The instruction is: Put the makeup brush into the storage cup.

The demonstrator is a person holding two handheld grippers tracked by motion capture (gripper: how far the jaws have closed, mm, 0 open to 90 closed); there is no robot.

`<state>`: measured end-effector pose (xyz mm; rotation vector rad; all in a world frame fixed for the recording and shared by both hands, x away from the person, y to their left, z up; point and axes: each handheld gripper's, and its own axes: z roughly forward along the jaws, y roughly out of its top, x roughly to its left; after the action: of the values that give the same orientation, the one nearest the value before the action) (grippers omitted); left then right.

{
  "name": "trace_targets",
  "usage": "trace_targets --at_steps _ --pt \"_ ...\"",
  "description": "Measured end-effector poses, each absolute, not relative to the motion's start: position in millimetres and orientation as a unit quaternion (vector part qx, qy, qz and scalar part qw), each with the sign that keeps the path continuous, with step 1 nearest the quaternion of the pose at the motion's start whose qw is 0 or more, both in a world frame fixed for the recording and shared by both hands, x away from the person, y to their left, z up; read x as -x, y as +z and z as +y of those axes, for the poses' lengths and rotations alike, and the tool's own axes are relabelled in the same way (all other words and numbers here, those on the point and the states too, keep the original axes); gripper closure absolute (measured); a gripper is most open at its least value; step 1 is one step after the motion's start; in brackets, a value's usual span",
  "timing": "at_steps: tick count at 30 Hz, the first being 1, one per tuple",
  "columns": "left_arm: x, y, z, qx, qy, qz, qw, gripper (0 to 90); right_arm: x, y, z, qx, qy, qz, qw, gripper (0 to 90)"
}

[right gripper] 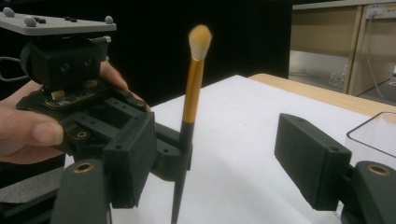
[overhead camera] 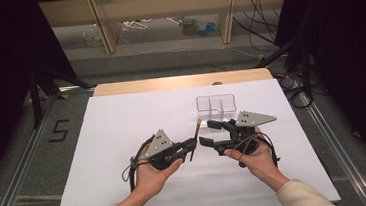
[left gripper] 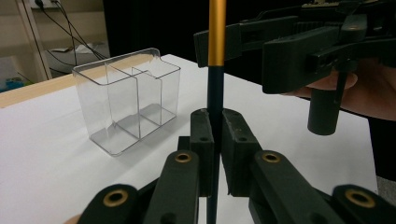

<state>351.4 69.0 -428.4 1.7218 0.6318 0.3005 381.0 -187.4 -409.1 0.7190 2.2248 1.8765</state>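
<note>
- Left gripper point(overhead camera: 190, 145): nearest the person's edge of the white table point(overhead camera: 123, 133), held in the left hand point(overhead camera: 149, 173), on the near left of the clear organiser. Its jaws are clamped tight on the dark handle of the makeup brush, pads pressing from both sides, as the left gripper view shows.
- Makeup brush point(overhead camera: 196, 134): dark tapered handle, gold ferrule, pale bristle tuft. It stands roughly upright in the left gripper's jaws, tuft uppermost, just in front of the organiser and apart from it. In the right gripper view point(right gripper: 191, 116) the lower tip points down toward the table.
- Right gripper point(overhead camera: 208, 132): held in the right hand point(overhead camera: 256, 159), near and slightly right of the organiser's front. Its jaws stand wide apart on either side of the brush; neither pad touches it.
- Clear organiser point(overhead camera: 216, 105): transparent box with inner dividers, standing upright on the table beyond both grippers, compartments empty as far as can be seen.
- Shelf unit point(overhead camera: 163, 14): wooden, on the floor well beyond the organiser, with cables and small items beneath it.
</note>
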Motion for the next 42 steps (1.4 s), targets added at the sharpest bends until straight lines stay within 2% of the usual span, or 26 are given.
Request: trace_targets --at_steps 15,34,42 --pt "-353.6 -428.4 66.9 -0.74 0.127 0.274 0.601 83.3 -382.6 -408.4 -178.4 -0.235 0.631 0.737 0.056 42.5" --pt "-354.4 -428.0 65.1 -0.735 0.12 0.277 0.607 83.3 -383.5 -409.6 -169.6 -0.233 0.645 0.725 0.068 62.1" --pt "-354.4 -427.7 64.6 -0.732 0.117 0.277 0.612 83.3 -382.9 -409.2 -168.8 -0.232 0.642 0.728 0.068 67.1"
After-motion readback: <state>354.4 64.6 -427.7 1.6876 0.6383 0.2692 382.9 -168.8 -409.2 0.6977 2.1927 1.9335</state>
